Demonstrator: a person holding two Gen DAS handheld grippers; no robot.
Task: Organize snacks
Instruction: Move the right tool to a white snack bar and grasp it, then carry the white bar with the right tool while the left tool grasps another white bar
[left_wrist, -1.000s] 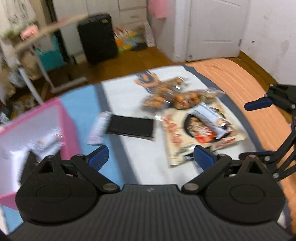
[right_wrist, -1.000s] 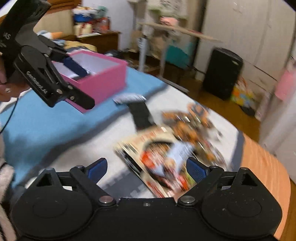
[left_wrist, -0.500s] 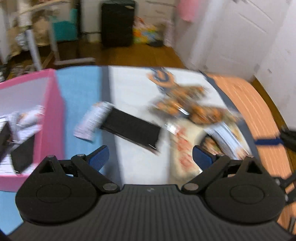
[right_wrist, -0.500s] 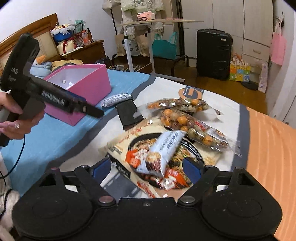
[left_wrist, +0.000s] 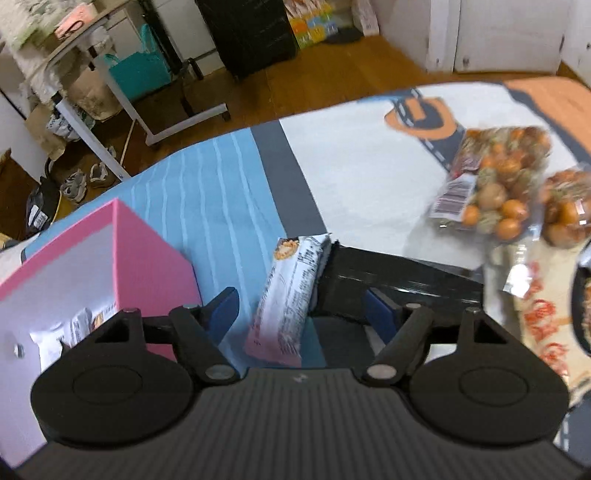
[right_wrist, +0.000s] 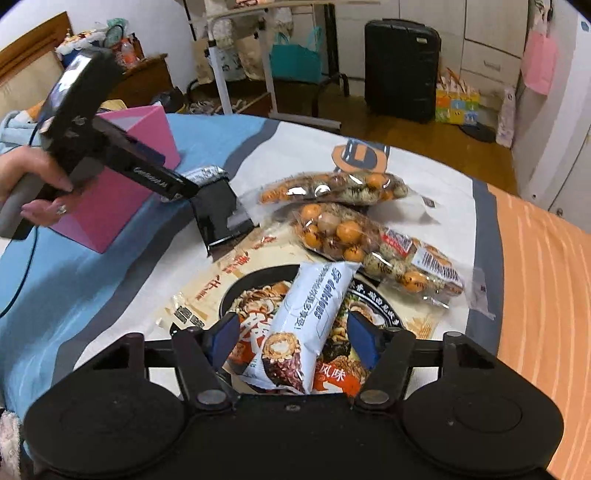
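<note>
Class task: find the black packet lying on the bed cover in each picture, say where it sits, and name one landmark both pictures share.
Left wrist view: black packet centre-right, beside the white snack bar.
Right wrist view: black packet left of centre, beyond the noodle bag.
Shared landmark: the pink box.

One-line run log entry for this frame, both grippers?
left gripper: closing, jaws astride white snack bar, no contact | right gripper: closing, astride blue-white snack pack, no contact | pink box: holds packets
</note>
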